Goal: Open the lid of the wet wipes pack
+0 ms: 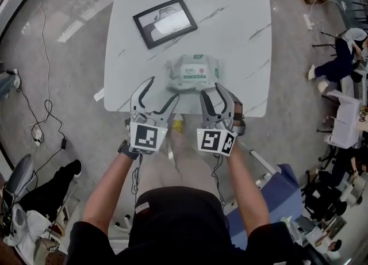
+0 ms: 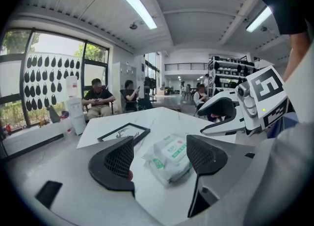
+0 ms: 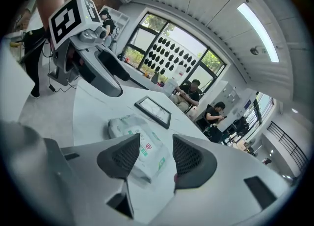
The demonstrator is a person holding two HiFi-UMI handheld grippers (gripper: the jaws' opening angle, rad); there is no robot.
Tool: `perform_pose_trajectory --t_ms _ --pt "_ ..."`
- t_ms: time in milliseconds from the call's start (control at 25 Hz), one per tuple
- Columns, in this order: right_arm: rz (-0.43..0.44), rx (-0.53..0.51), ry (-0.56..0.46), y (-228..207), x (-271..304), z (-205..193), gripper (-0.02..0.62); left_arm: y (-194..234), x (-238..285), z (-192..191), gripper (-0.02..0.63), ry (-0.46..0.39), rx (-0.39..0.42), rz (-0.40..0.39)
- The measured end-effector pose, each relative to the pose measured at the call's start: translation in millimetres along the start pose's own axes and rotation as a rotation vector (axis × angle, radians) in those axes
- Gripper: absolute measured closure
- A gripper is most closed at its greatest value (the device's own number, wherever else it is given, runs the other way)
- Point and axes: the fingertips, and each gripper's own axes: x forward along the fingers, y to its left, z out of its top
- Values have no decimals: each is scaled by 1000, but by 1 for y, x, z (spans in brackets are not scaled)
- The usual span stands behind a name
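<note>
wet wipes pack [image 1: 192, 73] on worktop [image 1: 230, 22], lid shut | left gripper [image 1: 164, 88], right gripper [image 1: 211, 92] fingers released, empty, near pack | opening undone

My head camera looks steeply down from high over the table [image 1: 230, 22]. My two gripper cameras sit low near its edge, looking across it. All three see the wipes pack [image 1: 192, 73].

We stand over a white marbled desk [image 1: 241, 22], grey glossy floor [image 1: 75, 68] with cables [image 1: 49, 111], tall windows [image 2: 46, 48] dotted with dark ovals, ceiling strip lights [image 2: 138, 7], shelving [image 2: 230, 73], seated people [image 2: 98, 100] behind
</note>
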Motion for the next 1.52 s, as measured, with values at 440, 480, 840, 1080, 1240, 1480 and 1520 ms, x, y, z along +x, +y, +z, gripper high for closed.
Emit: perform_pose_trajectory --t_ms 440,480,840,1080,1240,1480,1520 --pt "18 -53 53 20 28 -23 397 -4 29 -36 281 46 -36 -8" --pt "19 -59 59 22 30 -25 397 -5 32 -39 282 51 -35 -12" --pt "32 -116 87 33 48 -35 407 -4 49 -58 307 81 -44 -11" --pt "36 -128 97 39 57 -40 410 -4 57 -66 354 82 -48 7" --pt "34 -162 92 44 62 -38 413 -6 61 -73 359 104 -46 1" --pt "54 -219 85 49 68 -40 429 -11 67 -82 370 126 -60 -14" --pt "59 -227 84 50 68 -40 430 -11 68 -84 371 129 -63 -18"
